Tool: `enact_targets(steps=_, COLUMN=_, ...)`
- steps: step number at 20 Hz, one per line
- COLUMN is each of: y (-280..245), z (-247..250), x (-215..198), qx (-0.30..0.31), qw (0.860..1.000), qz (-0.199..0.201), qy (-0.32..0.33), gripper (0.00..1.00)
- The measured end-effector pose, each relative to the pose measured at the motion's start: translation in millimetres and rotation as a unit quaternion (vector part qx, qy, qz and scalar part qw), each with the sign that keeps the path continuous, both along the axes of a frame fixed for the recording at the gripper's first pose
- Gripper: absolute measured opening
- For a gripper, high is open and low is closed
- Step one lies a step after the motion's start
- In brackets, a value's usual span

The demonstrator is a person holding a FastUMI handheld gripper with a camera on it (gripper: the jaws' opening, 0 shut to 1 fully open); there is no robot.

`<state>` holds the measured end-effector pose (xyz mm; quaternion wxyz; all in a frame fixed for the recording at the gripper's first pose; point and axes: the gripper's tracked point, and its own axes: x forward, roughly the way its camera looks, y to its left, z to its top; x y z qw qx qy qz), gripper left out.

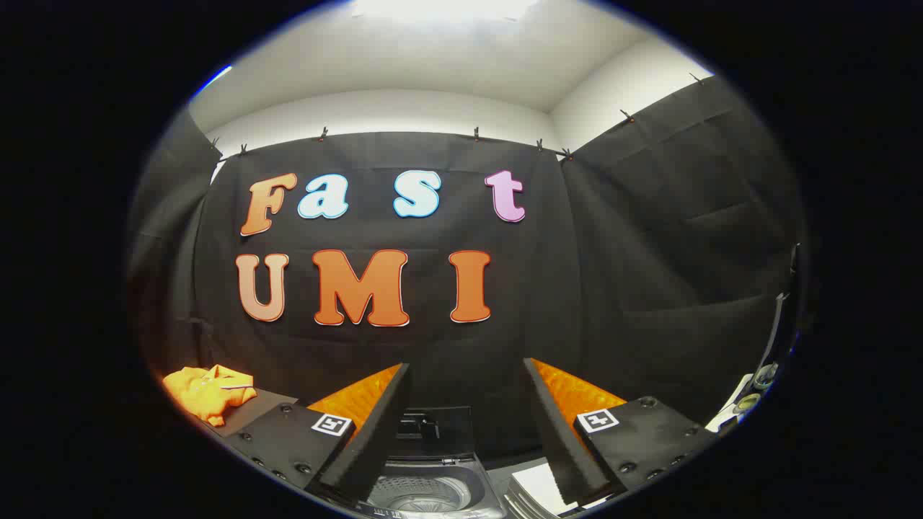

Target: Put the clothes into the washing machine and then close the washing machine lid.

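The orange clothes (209, 393) lay crumpled, pointing no clear way, on a dark bench (249, 411) well left of the spread, empty fingers (467, 382), between which the washing machine (433, 483) stood, lid (433, 429) raised upright.

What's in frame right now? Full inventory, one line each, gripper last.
crumpled orange garment: 1, orange, lying on a dark surface off to the left of the fingers.
grey top-loading washing machine: 1, grey with a dark raised lid, low between the fingers; drum open to view.
black cloth backdrop: black, hung by clips across the back and right side beyond the fingers.
white wall and ceiling: white, above the cloth.
small items at far right: too small to tell.
gripper: 1, fingers spread apart, nothing between them, pointing over the washer.
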<state>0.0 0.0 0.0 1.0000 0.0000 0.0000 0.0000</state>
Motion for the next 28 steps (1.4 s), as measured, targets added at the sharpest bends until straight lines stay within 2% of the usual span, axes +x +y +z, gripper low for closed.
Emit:
enact_targets(steps=20, y=-0.8, z=-2.4, x=3.9, qx=-0.005, qw=1.0, qz=-0.009, qy=0.008, gripper=0.98)
enact_targets(steps=28, y=21.2, z=-2.7, x=-0.3, qx=-0.011, qw=1.0, qz=-0.022, qy=0.006, gripper=0.98)
